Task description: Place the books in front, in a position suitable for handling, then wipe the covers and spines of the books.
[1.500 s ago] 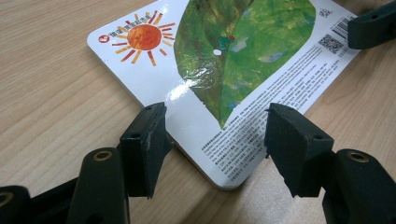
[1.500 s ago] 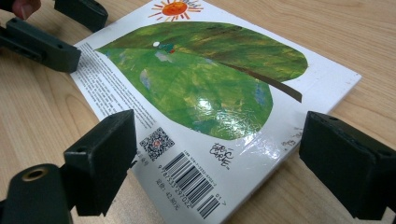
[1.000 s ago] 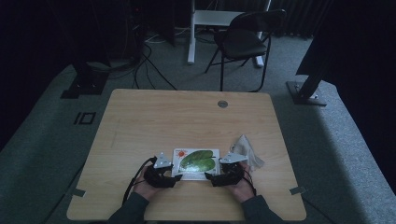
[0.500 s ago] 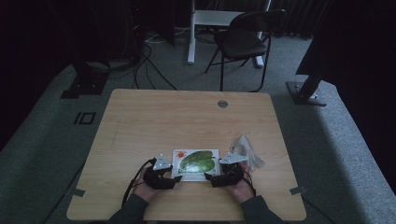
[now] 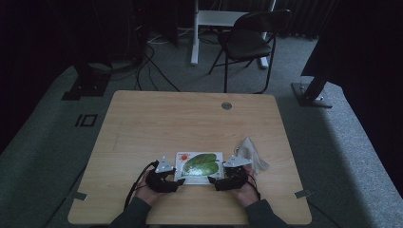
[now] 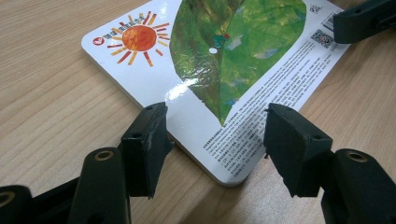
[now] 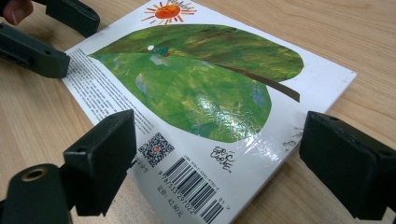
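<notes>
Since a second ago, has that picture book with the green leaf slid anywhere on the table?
No. The picture book lies in the same spot near the table's front edge, beside the crumpled cloth, just as before.

The board book's (image 7: 187, 93) near corner runs off the right gripper view's bottom edge, its small print (image 6: 261, 107) too fine to read (barcode digits included).

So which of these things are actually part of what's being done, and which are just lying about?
In use:
- board book with the green leaf cover
- left gripper, open at one near corner
- right gripper, open at the other

Just lying about:
- crumpled cloth on the table
- folding chair behind
</notes>
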`<state>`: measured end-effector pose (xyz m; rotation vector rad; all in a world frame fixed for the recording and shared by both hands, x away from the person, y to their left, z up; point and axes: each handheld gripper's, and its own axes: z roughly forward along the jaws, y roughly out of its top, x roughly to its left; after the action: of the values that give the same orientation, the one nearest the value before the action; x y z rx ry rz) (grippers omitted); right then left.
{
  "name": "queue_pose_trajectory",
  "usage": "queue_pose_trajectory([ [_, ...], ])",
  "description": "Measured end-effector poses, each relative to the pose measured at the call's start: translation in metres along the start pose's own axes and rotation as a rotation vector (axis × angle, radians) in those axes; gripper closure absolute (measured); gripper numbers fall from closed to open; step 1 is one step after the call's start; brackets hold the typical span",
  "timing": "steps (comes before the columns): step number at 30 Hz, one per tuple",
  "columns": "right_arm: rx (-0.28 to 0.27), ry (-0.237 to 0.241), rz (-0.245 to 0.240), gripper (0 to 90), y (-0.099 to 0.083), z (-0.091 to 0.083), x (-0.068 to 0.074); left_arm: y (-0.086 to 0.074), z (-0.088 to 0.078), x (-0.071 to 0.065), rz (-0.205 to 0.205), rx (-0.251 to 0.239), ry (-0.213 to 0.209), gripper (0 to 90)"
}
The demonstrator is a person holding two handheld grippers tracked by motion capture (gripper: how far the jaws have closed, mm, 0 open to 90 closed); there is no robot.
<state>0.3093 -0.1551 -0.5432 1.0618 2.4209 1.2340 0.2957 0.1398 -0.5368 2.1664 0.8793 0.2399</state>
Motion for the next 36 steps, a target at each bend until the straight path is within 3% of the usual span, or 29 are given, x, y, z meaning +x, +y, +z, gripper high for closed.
queue_pose_trajectory([
  [10, 0.002, -0.007, -0.006, 11.0, 0.0, 0.0, 0.001, 0.0, 0.0, 0.002, -0.003, -0.001, -0.007, 40.3],
  [21, 0.016, -0.017, 0.002, 11.6, -0.001, 0.002, 0.0, 0.004, -0.008, 0.01, -0.037, -0.066, 0.076, 38.1],
  [31, 0.019, -0.018, -0.005, 11.6, -0.002, 0.001, 0.002, 0.015, -0.007, 0.017, -0.051, -0.11, 0.123, 38.2],
  [36, 0.021, -0.019, -0.012, 11.6, -0.002, 0.0, 0.003, 0.021, -0.002, 0.022, -0.05, -0.114, 0.126, 38.2],
])
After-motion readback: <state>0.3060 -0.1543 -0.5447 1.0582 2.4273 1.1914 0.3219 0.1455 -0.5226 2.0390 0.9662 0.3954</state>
